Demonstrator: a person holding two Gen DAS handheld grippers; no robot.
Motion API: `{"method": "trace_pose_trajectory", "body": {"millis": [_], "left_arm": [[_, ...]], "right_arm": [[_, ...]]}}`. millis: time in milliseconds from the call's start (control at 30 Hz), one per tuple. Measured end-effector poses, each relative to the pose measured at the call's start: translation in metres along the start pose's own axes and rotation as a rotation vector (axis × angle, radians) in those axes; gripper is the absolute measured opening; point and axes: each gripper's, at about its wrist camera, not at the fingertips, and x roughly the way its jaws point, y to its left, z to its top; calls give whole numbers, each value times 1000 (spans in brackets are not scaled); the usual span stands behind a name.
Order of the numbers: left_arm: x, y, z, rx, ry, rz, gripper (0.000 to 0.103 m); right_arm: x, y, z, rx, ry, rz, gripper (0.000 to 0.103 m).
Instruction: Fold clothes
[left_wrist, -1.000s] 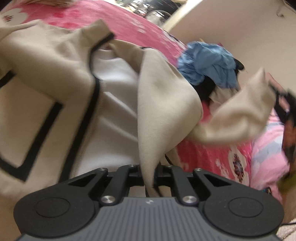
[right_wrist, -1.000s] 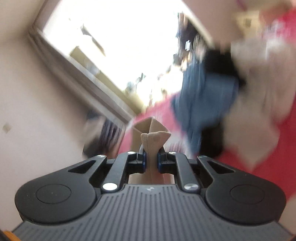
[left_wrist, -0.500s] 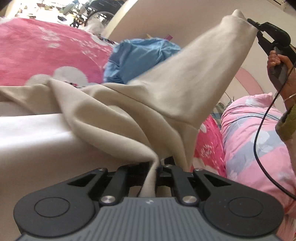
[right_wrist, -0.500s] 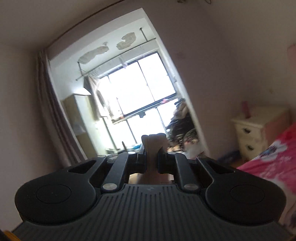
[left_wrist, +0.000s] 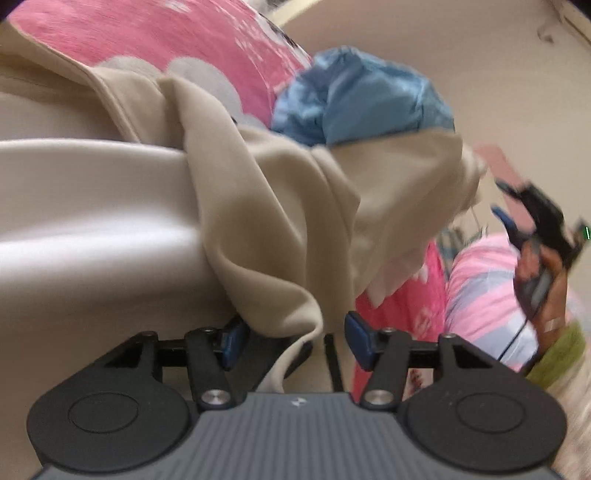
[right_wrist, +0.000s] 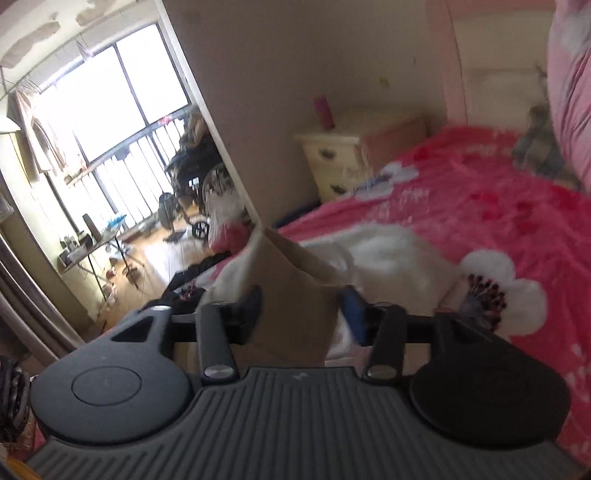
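Left wrist view takes in the bed (left_wrist: 207, 40) first, its pink flowered cover filling the top of the picture, and the right wrist view shows the same red-pink cover (right_wrist: 480, 206) running away toward a cream nightstand (right_wrist: 332, 162) by the wall. On the bed lies the beige garment (left_wrist: 266, 206), crumpled, with a pale smooth lining (left_wrist: 92, 221) spreading to its left; one fold droops down between the fingers of the left tool (left_wrist: 293, 339). That tool has just been opening, and its blue pads (left_wrist: 232, 341) stand apart from the cloth, so it grips nothing. Behind the garment sits a bunched blue cloth (left_wrist: 365, 99). Off to the right a hand (left_wrist: 543, 273), blurred, holds the right tool (left_wrist: 517, 210) just beyond the garment's loose edge. In the right wrist view the right tool (right_wrist: 301, 314) has likewise just been opening; a flap of the beige garment (right_wrist: 291, 291) lies between its spread fingers, with white fabric (right_wrist: 388, 258) on the bed behind, and the pads do not press on it.
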Motion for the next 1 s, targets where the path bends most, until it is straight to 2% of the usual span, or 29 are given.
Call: {"method": "trace_pose_trajectory", "body": {"millis": [67, 133, 200, 333, 433, 533, 600, 633, 700, 733, 800, 833, 933, 967, 1000], "left_arm": [[-24, -1, -3, -20, -57, -10, 58], [-54, -3, -8, -21, -123, -21, 59], [-89, -8, -14, -18, -196, -23, 59], [-191, -23, -37, 3, -344, 22, 60], [-276, -38, -56, 35, -448, 179, 61], [-353, -51, -78, 58, -551, 392, 66], [-386, -55, -92, 68, -601, 520, 70], [-390, -49, -100, 60, -600, 560, 70], [-399, -37, -115, 44, -595, 637, 71], [-403, -31, -122, 35, -592, 675, 71], [-387, -5, -134, -5, -536, 702, 71], [-377, 10, -139, -24, -503, 711, 71], [-352, 62, -153, -45, -410, 735, 69], [-342, 78, -154, -55, -382, 735, 65], [-342, 95, -163, -59, -365, 732, 62]], "right_arm": [[-36, 3, 2, -31, -50, 33, 57], [-86, 7, 9, -72, -110, 91, 65], [-129, 16, 7, -109, -162, 152, 81], [-171, 53, -9, -193, -168, 341, 87], [-192, 96, -25, -254, -128, 521, 90], [-206, 147, -52, -299, -69, 709, 91], [-214, 184, -71, -335, -27, 827, 91], [-218, 203, -80, -354, -6, 888, 92], [-228, 244, -96, -377, 63, 996, 96], [-223, 262, -105, -388, 137, 1026, 97], [-213, 297, -123, -408, 290, 1084, 97], [-205, 312, -137, -418, 377, 1074, 97], [-162, 339, -176, -439, 574, 945, 96], [-145, 343, -189, -441, 623, 902, 93], [-129, 348, -201, -443, 672, 858, 86]]}}
